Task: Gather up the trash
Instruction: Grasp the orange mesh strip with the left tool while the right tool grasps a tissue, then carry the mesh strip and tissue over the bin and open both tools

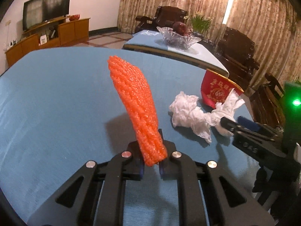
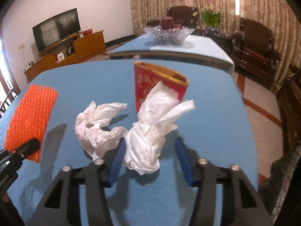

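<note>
My left gripper (image 1: pixel 151 166) is shut on the lower end of an orange foam net sleeve (image 1: pixel 134 101), which stands up above the blue table; the sleeve also shows at the left of the right wrist view (image 2: pixel 28 120). My right gripper (image 2: pixel 148 160) is open, its blue pads on either side of a crumpled white tissue (image 2: pixel 148 137) on the table, not closed on it. A second crumpled white tissue (image 2: pixel 97 126) lies just left of it, also in the left wrist view (image 1: pixel 190 116). A red and gold carton (image 2: pixel 158 82) lies behind the tissues.
The blue-covered table (image 2: pixel 207 131) ends close behind the carton and to the right. Beyond it stands another table with a glass fruit bowl (image 2: pixel 169 34). Dark wooden chairs (image 2: pixel 254 47) stand at the right, a TV cabinet (image 2: pixel 75 47) at the left.
</note>
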A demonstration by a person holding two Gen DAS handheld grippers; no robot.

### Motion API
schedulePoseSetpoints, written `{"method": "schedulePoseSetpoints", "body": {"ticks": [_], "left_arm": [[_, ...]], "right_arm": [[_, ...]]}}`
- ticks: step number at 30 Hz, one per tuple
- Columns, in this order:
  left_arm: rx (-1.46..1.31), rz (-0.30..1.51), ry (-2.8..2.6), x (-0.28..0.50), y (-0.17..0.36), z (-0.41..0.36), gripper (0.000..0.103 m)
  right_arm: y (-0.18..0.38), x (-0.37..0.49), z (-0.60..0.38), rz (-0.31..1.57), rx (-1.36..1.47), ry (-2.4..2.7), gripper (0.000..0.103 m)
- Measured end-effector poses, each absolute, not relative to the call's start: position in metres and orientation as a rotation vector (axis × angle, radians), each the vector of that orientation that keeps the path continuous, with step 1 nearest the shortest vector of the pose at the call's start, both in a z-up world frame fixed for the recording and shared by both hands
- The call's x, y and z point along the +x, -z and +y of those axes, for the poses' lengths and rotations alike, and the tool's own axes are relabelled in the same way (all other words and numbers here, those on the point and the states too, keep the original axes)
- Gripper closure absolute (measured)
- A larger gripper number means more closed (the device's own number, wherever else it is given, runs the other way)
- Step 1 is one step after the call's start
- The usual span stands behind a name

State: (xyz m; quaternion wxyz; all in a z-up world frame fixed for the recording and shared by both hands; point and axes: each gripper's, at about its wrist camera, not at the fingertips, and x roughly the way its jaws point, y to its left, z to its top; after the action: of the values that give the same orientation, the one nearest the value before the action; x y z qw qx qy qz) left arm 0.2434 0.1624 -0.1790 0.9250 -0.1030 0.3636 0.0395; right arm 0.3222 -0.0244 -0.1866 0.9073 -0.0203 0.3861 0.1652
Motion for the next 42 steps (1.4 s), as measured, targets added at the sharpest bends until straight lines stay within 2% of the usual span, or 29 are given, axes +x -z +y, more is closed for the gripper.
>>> {"method": "schedulePoseSetpoints", "body": {"ticks": [1,6,42], "left_arm": [[-0.205,0.743,-0.078,0.243,0.177,0.161,0.093],[-0.188,0.729,-0.061,0.238,0.169,0.153,0.093],[-0.062,0.613,0.123,0.174,0.075,0.054,0.093]], "right_arm": [[0.189,0.322,-0.023,0.809,-0.041,-0.349,0.07],[0.186,0.312,-0.025,0.812,-0.037,-0.376,0.08],[0.053,0.178,-0.123,0.567,0.01,-0.35,0.081]]}}
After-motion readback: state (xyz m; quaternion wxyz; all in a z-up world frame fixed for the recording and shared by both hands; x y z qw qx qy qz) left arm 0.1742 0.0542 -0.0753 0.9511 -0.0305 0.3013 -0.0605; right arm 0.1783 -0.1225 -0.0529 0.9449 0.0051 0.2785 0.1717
